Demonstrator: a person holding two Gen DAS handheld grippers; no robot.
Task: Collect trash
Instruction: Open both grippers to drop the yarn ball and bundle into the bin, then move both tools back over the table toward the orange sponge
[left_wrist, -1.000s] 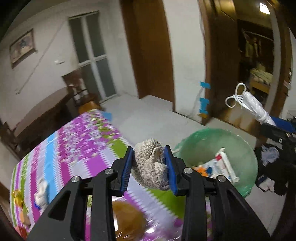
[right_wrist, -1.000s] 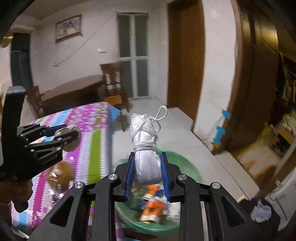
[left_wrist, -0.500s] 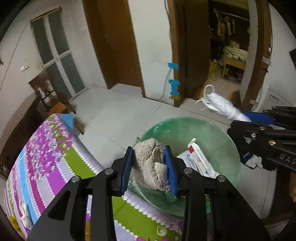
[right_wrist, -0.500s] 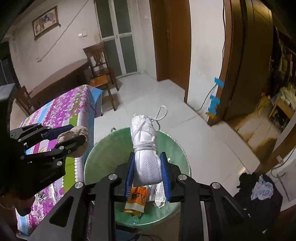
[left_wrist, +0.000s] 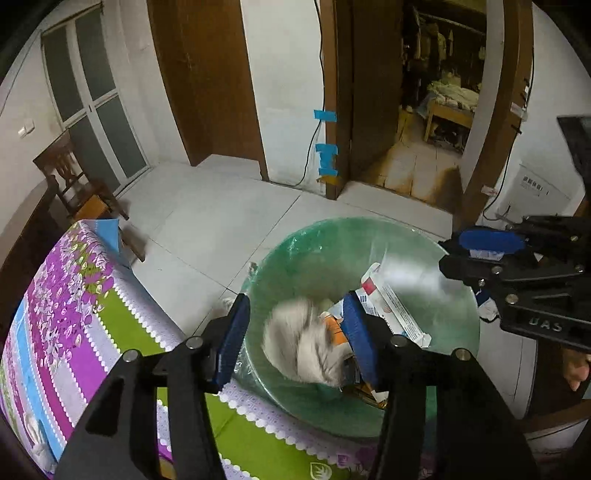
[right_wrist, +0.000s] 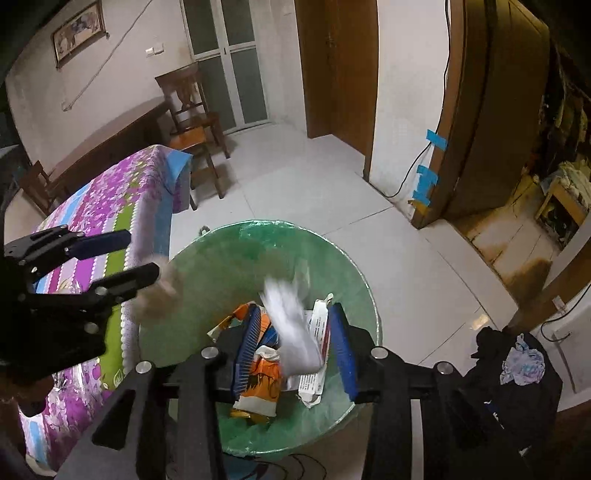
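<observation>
Both grippers hang over a round bin lined with green plastic, centre frame. The left gripper, jaws just opened, frames a blurred beige rag untouched. The right gripper, likewise just opened, frames a blurred white cloth bundle.

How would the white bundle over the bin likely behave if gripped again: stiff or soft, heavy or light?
The white bundle looks like knit fabric, blurred between the right gripper's just-opened jaws, so probably soft and squashy rather than stiff. It seems light for its size and unlikely to break. Landing on the wrappers in the bin, it would likely settle, not roll.
</observation>
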